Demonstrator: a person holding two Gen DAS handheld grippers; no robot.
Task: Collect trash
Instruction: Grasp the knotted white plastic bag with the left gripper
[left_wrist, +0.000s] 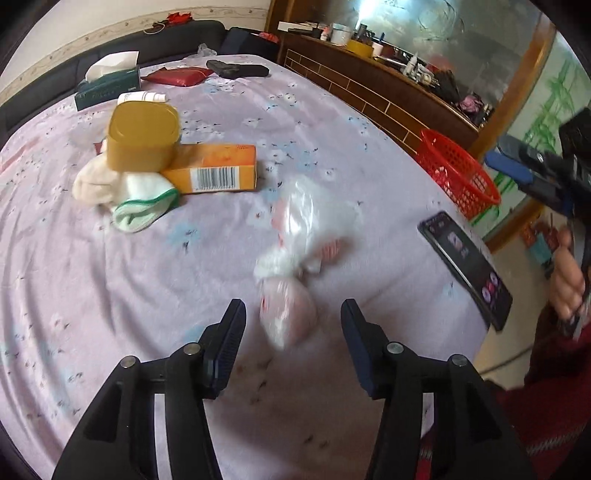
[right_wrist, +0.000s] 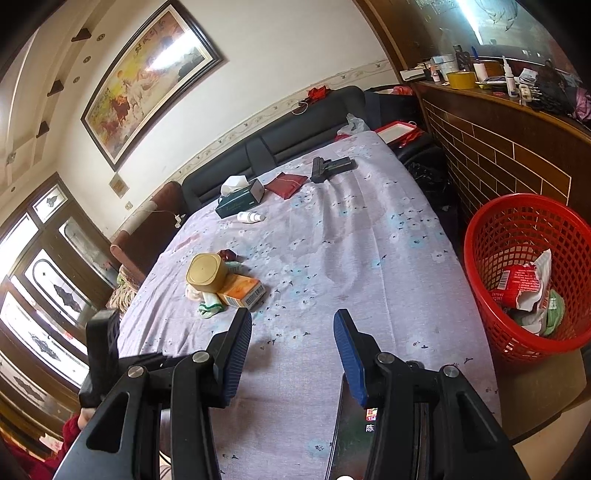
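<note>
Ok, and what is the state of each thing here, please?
Left gripper: open, gripping nothing.
Right gripper: open, empty.
Plastic bag: knotted, blurred, not gripped.
Red basket: upright, holds wrappers.
Yellow tin: upright, closed.
Tissue box: open, tissue sticking out.
Phone: screen lit.

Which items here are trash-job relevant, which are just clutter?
Job: plastic bag by the left gripper; red basket, wrappers already inside.
Lying about: phone, tissue box, gold tin, orange box, socks.

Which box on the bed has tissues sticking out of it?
The dark green tissue box near the sofa has white tissue poking out. The orange box with a barcode lies closed on its side beside the yellow tin.
</note>
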